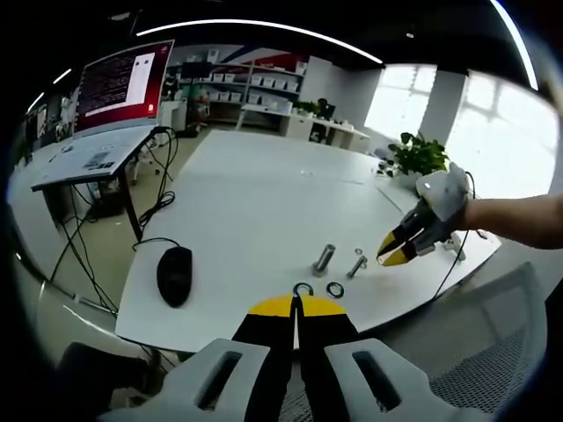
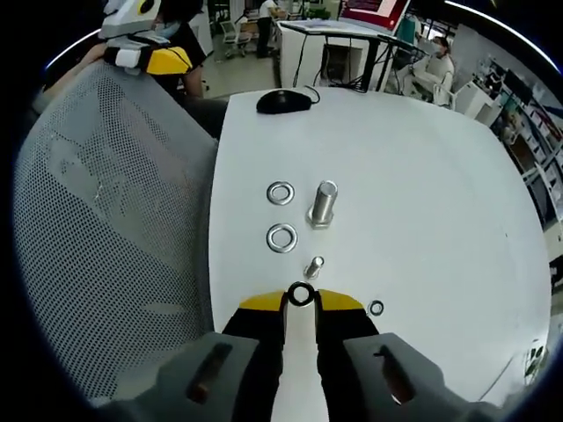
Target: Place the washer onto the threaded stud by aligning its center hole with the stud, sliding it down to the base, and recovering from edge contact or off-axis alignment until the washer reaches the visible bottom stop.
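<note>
Two loose washers [image 2: 281,193] beside two studs [image 2: 323,204], right gripper [image 2: 301,297] pinching a third washer [image 2: 301,294], left gripper [image 1: 296,303] clenched empty.

On the counter [image 2: 422,176], two washers [image 2: 281,192] lie left of the big stud [image 2: 323,204]. A small stud [image 2: 313,266] stands nearer. The mouse [image 2: 283,101] sits far behind.

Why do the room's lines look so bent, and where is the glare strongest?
Left gripper view: the fisheye bows the ceiling light strip and table edge, and the windows blow out white. Right gripper view: even light, soft shadows under the washers, and a curved mesh chair.
</note>
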### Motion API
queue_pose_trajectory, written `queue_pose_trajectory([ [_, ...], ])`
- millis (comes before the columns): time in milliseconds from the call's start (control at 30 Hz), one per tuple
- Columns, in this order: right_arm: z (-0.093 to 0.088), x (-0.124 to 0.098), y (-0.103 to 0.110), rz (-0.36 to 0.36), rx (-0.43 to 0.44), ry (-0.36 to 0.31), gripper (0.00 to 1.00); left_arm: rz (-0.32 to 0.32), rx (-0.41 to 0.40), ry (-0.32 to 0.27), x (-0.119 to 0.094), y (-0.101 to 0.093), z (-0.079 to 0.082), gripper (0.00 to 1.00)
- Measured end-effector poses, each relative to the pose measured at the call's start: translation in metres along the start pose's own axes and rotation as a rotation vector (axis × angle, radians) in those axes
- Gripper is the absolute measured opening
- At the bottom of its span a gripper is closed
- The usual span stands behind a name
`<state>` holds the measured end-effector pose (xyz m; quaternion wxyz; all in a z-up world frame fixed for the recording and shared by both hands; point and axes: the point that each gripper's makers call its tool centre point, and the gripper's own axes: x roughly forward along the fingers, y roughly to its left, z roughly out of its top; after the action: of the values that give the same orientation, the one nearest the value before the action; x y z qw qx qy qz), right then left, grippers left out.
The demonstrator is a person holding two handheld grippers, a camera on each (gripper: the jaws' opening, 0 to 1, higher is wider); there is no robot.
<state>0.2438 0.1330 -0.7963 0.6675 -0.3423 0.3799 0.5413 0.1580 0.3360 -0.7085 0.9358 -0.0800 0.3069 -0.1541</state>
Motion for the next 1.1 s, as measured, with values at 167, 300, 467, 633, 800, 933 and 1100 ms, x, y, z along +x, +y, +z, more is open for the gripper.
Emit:
queue_pose_trajectory([
  [167, 0.003, 0.001, -0.004, -0.016, -0.005, -0.008, 0.14, 0.000, 0.000, 0.000, 0.000, 0.000, 0.000, 0.00],
  [300, 0.006, 0.002, -0.007, -0.031, -0.011, -0.014, 0.14, 0.001, -0.001, -0.002, 0.000, 0.000, 0.001, 0.00],
  [467, 0.010, 0.005, -0.011, -0.043, -0.013, -0.019, 0.14, 0.001, -0.001, -0.003, 0.001, 0.000, 0.001, 0.00],
  [633, 0.012, 0.010, -0.014, -0.054, -0.026, -0.013, 0.14, 0.001, -0.002, -0.003, 0.001, 0.001, 0.001, 0.00],
  [800, 0.016, 0.013, -0.014, -0.040, -0.012, -0.021, 0.14, 0.002, -0.003, -0.003, 0.001, 0.001, 0.001, 0.00],
  [933, 0.016, 0.015, -0.015, -0.037, -0.022, -0.014, 0.14, 0.002, -0.003, -0.003, 0.001, 0.001, 0.001, 0.00],
  [1100, 0.017, 0.017, -0.016, -0.039, -0.022, -0.008, 0.14, 0.002, -0.004, -0.004, 0.000, 0.000, 0.001, 0.00],
])
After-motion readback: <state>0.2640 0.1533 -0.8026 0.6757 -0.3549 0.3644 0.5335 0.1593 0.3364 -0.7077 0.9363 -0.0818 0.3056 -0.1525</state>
